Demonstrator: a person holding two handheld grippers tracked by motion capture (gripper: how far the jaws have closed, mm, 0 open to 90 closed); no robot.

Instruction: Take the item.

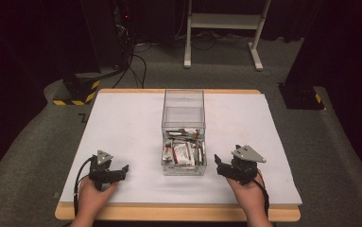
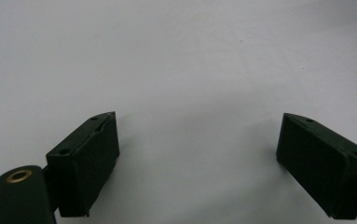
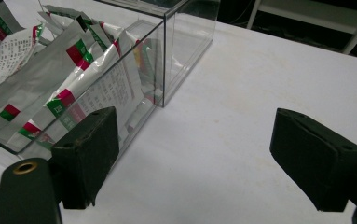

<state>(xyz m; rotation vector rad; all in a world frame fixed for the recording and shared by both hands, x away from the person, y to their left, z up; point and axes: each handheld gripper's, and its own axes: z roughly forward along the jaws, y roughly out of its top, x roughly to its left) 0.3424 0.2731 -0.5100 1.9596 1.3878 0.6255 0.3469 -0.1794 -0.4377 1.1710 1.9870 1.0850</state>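
Note:
A clear plastic box (image 1: 183, 111) stands at the middle of the white table top (image 1: 122, 123); its near part holds several silver sachets (image 1: 183, 152) with red and green marks. My left gripper (image 1: 122, 171) rests near the front left, open, with bare table between its jaws (image 2: 197, 149). My right gripper (image 1: 220, 163) sits just right of the box's near end, open and holding nothing (image 3: 195, 149). In the right gripper view the box wall (image 3: 185, 51) and the sachets (image 3: 50, 84) lie close at the left.
Beyond the table's far edge, a white metal frame (image 1: 223, 28) stands on grey carpet, with black cables (image 1: 136, 61) and a yellow-black striped base (image 1: 77, 92) at the far left. A black stand (image 1: 301, 92) is at the right.

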